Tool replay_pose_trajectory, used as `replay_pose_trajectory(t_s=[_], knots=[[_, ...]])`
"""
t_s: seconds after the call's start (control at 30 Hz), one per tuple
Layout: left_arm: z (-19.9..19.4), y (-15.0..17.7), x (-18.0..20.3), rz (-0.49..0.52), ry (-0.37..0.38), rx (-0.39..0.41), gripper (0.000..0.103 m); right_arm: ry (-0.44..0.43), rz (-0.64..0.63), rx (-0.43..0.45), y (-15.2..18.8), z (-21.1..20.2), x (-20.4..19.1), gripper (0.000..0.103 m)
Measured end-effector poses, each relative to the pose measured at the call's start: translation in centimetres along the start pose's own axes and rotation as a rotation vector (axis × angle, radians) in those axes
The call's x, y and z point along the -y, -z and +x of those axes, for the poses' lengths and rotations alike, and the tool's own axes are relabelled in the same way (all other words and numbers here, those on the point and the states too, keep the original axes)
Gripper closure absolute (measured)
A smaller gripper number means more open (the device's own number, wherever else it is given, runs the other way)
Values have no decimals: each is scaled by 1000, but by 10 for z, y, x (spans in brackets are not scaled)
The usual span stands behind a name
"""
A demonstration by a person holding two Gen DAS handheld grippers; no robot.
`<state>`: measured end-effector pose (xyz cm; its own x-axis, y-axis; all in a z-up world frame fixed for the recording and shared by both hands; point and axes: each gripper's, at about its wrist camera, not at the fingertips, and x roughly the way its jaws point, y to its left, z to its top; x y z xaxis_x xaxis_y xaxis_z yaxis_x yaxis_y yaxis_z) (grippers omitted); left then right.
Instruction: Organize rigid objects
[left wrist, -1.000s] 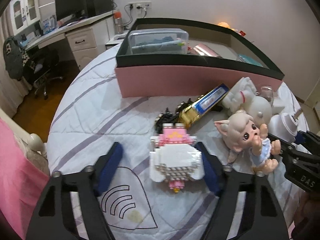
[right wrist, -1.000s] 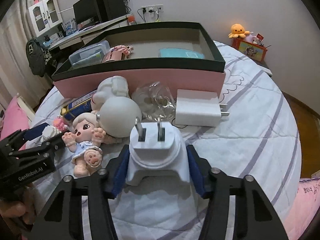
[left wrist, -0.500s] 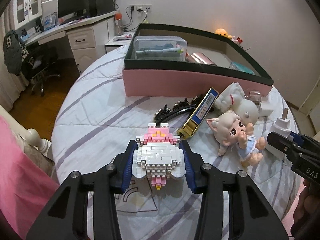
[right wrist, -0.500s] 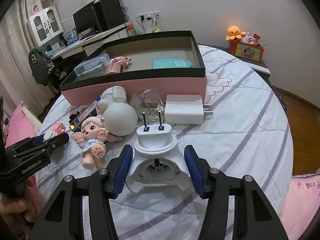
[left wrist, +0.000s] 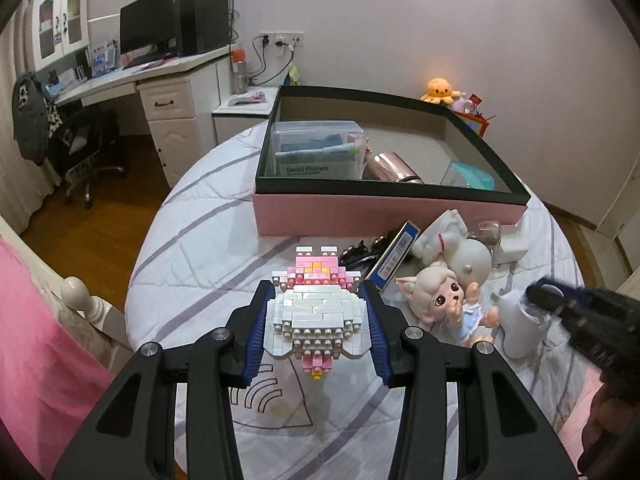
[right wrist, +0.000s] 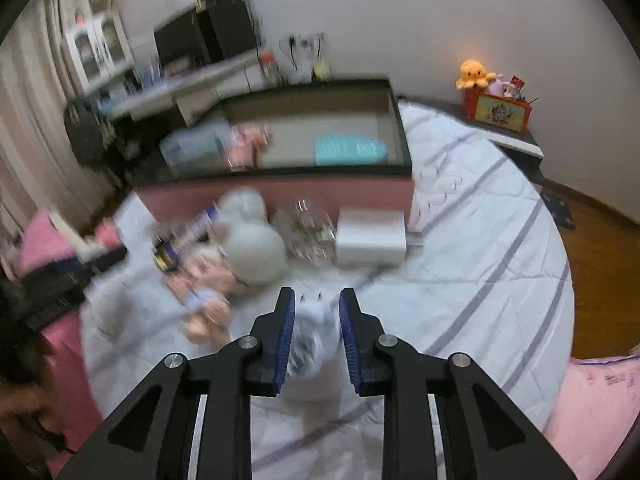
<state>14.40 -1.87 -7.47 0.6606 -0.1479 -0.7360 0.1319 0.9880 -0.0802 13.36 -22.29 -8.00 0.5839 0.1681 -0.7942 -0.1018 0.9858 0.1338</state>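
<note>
My left gripper [left wrist: 318,328] is shut on a pink and white brick figure [left wrist: 316,316] and holds it above the quilt. My right gripper [right wrist: 317,338] is shut on a white plug adapter [right wrist: 314,342], blurred by motion; it also shows in the left wrist view [left wrist: 518,328]. The pink box with a black rim [left wrist: 384,210] stands beyond, holding a clear container [left wrist: 318,148], a rose-gold tube [left wrist: 394,166] and a teal item [left wrist: 472,176]. The box shows in the right wrist view too [right wrist: 280,194].
On the quilt before the box lie a doll [left wrist: 444,304], a white round figure [left wrist: 468,256], a blue and gold tube [left wrist: 394,256], black hair clips [left wrist: 356,252], a clear bag [right wrist: 310,226] and a white charger [right wrist: 370,236]. A desk [left wrist: 160,76] stands at back left.
Both grippers have lifted with their objects and sit higher over the bed. The right gripper's fingers have closed further on the plug adapter, and its view is now blurred by fast motion.
</note>
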Motion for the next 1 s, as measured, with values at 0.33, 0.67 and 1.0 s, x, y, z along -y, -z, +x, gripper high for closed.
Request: replay_pose_trajectory(t_s=[0.33, 0.67, 1.0], knots=[[9, 8, 3, 6, 8, -33, 59, -43, 25, 10, 17, -6, 0, 24], [7, 10, 3, 6, 3, -28, 59, -56, -92, 40, 23, -15, -23, 20], [6, 12, 8, 20, 12, -31, 59, -126, -41, -40, 24, 26, -22, 37]])
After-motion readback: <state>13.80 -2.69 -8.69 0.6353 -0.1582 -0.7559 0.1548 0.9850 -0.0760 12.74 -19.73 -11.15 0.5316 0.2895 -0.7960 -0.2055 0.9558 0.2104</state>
